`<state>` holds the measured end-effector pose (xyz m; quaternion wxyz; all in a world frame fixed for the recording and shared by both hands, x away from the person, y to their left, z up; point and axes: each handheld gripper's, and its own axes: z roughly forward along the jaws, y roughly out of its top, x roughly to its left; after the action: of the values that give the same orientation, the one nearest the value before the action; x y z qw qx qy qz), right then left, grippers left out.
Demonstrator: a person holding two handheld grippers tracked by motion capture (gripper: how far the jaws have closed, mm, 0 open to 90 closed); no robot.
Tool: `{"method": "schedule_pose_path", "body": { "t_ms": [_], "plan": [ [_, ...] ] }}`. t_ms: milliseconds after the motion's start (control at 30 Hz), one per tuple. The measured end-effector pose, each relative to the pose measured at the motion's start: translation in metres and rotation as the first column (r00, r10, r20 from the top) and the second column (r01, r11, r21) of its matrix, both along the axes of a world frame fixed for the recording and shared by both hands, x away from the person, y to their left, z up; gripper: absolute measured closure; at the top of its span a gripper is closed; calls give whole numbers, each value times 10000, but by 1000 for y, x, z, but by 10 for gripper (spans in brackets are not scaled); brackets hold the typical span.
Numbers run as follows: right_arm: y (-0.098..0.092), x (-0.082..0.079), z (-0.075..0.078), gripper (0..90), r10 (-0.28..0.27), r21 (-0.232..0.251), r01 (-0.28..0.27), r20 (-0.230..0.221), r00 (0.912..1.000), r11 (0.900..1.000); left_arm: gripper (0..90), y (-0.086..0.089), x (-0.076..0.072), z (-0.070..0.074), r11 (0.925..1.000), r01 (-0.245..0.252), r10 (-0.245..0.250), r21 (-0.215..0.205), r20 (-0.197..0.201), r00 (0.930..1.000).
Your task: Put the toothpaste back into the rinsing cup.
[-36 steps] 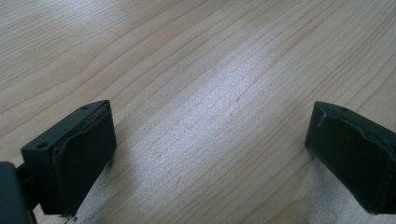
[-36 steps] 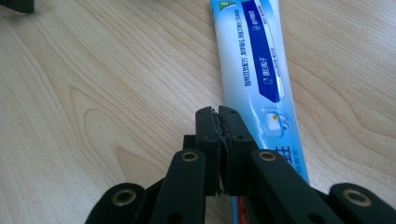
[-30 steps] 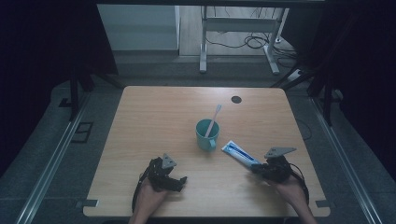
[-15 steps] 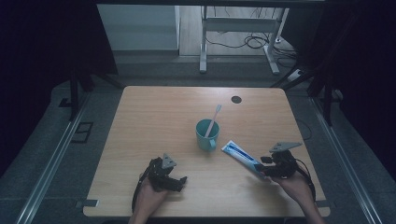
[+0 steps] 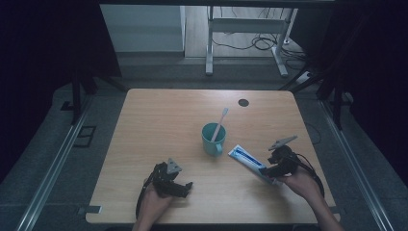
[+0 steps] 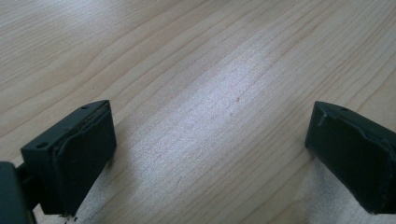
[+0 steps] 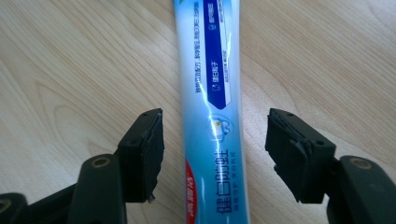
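Right gripper point(image 7: 215, 154): fingers point(image 7: 142, 154) spread, just been opening, pads clear of the toothpaste tube point(image 7: 210, 116) lying flat between them with a gap on either side. Tube white and blue, printed, running lengthwise away from the fingers across the wooden surface point(image 7: 70, 70), its blue band farther up. Nothing pinched.

Seen from the high view: right gripper point(image 5: 274, 168) over the near end of the toothpaste tube point(image 5: 248, 160), held by the right hand point(image 5: 300, 183) at the near right part of the surface point(image 5: 159, 120), grey three-cornered plate on top, cable trailing behind. Tube lying aslant, far end pointing toward the teal cup point(image 5: 212, 138) and stopping just beside it, not clearly touching. Cup upright near the middle, a toothbrush point(image 5: 220, 122) leaning inside, head up and tilted to the right. Small dark round hole point(image 5: 243, 102) farther back on the right.

Left gripper point(image 6: 210, 154): fingers point(image 6: 79, 154) spread wide, bare wood grain between them, nothing held. From the high view, left gripper point(image 5: 180, 186) resting low at the near left, in the left hand point(image 5: 154, 202), well apart from cup and tube.

Beyond the surface: grey floor, metal rails on both sides, a pale table frame with loose cables at the back, dark surroundings.
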<state>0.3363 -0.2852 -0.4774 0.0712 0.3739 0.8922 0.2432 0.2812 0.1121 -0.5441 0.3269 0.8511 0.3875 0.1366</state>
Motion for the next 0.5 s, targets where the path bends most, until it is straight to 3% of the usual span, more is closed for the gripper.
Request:
{"method": "schedule_pose_path", "body": {
  "t_ms": [200, 233, 300, 333, 400, 433, 500],
  "plan": [
    [12, 7, 0, 362, 331, -683, -369, -569, 9978, 9970, 19, 0, 0, 0, 10000, 7, -7, 0, 0, 10000],
    [19, 9, -1, 359, 497, -1045, -578, -777, 9957, 9928, 19, 0, 0, 0, 10000, 8, -8, 4, 0, 10000],
    [21, 10, -1, 359, 544, -1190, -642, -840, 9950, 9908, 19, 0, 0, 0, 10000, 7, -7, -1, -1, 10000],
    [26, 13, -2, 359, 648, -1543, -813, -1089, 9919, 9847, 19, 0, 0, 0, 10000, 6, -6, 1, 0, 10000],
    [28, 15, -3, 359, 677, -1644, -865, -1168, 9908, 9826, 19, 0, 0, 0, 10000, 11, -11, 3, -1, 10000],
    [32, 18, -4, 359, 698, -1988, -968, -1388, 9879, 9752, 19, 0, 0, 0, 10000, 6, -6, -2, -2, 10000],
    [33, 20, -5, 360, 752, -2129, -1053, -1451, 9866, 9714, 19, 0, 0, 0, 10000, 7, -7, 0, -4, 10000]
  ]
}}
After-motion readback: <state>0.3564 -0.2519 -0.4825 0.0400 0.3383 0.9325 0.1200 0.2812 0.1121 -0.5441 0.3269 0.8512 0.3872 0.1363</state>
